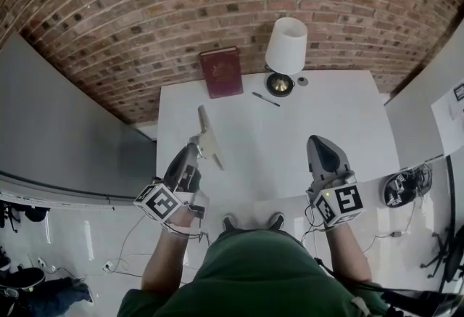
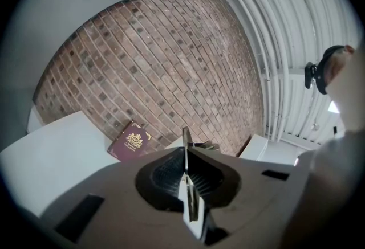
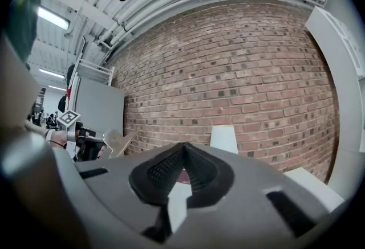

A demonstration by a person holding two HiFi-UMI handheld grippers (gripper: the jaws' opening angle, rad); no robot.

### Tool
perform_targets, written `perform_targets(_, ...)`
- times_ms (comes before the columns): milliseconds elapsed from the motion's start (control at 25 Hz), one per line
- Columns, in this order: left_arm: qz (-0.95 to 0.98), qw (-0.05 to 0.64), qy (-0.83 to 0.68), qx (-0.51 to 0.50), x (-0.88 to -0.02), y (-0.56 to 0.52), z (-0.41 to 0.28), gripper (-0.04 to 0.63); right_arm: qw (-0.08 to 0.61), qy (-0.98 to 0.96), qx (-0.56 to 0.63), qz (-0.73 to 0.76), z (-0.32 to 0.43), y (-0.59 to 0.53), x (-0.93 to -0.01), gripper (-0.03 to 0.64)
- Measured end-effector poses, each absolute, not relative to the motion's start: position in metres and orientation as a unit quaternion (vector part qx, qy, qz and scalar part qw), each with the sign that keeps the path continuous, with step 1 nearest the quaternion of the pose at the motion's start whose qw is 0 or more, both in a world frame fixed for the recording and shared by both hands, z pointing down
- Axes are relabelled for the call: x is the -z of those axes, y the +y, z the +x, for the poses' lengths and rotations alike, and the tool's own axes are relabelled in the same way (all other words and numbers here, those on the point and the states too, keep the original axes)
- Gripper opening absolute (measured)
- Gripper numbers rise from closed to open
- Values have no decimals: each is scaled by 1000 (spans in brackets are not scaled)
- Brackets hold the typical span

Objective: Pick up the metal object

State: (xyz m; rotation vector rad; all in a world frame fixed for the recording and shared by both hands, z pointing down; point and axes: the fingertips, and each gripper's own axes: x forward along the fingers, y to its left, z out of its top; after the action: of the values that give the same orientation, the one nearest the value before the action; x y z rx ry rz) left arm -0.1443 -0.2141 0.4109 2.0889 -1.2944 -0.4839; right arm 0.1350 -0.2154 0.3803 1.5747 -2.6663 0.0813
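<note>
Since the metal piece [image 1: 208, 138] is thin and flat, I have the left tongs [image 1: 194, 141] clenched on it edge-on, the pads pinching its two faces so it cannot twist out. In the left gripper view the metal piece [image 2: 187, 185] shows as a narrow strip standing upright between the pads. It looks to hang clear of the surface [image 1: 290, 149], above the left edge, so I judge the pick-up as good as done. The right tongs [image 1: 322, 145] are closed on nothing and held over the near right part of the surface, out of the way. From their view the metal piece [image 3: 117, 141] shows off to the left. The book [image 1: 221, 71], lamp [image 1: 286, 47] and pen [image 1: 265, 99] sit by the far edge, well apart from the lift, so I see no risk to them
</note>
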Motion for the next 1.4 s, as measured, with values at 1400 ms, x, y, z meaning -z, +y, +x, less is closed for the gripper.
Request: perform_targets(1400,796,316,-483,184,-415,-218,-144,12,20,-857,-31,515,133,-219,-384,2)
